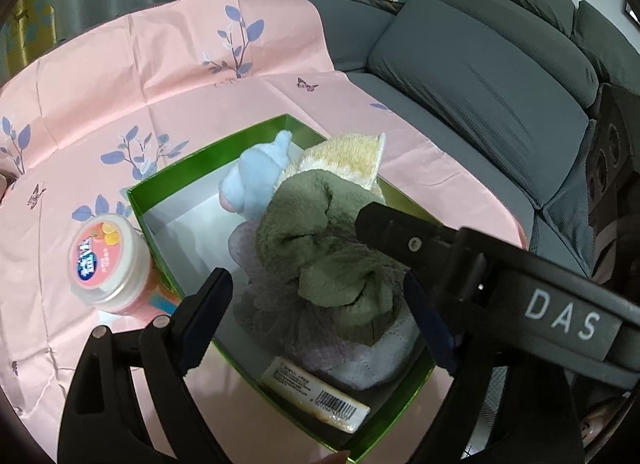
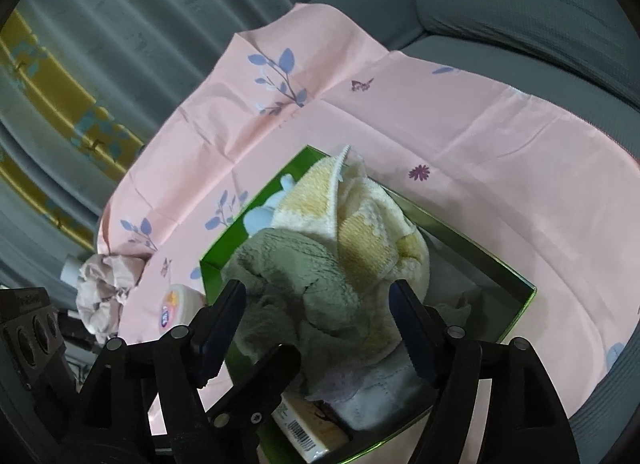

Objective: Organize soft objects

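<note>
A green box (image 1: 160, 240) (image 2: 516, 276) stands on a pink cloth and holds soft things. A green towel (image 1: 320, 232) (image 2: 288, 268) lies on top, over a purple mesh sponge (image 1: 256, 264) and a white cloth (image 1: 376, 360) (image 2: 388, 388). Behind are a blue plush toy (image 1: 256, 180) (image 2: 258, 220) and a yellow towel (image 1: 348, 156) (image 2: 360, 224). My left gripper (image 1: 320, 308) is open, its fingers either side of the green towel. My right gripper (image 2: 316, 328) is open too, straddling the green towel. The right gripper's finger (image 1: 400, 228) reaches in over the towel in the left wrist view.
A boxed item with a barcode (image 1: 316, 392) (image 2: 304, 432) lies in the box's near corner. A pink-lidded jar (image 1: 108, 260) (image 2: 176, 304) stands left of the box. Crumpled paper (image 2: 104, 288) lies at the cloth's left edge. A grey sofa (image 1: 480, 76) is behind.
</note>
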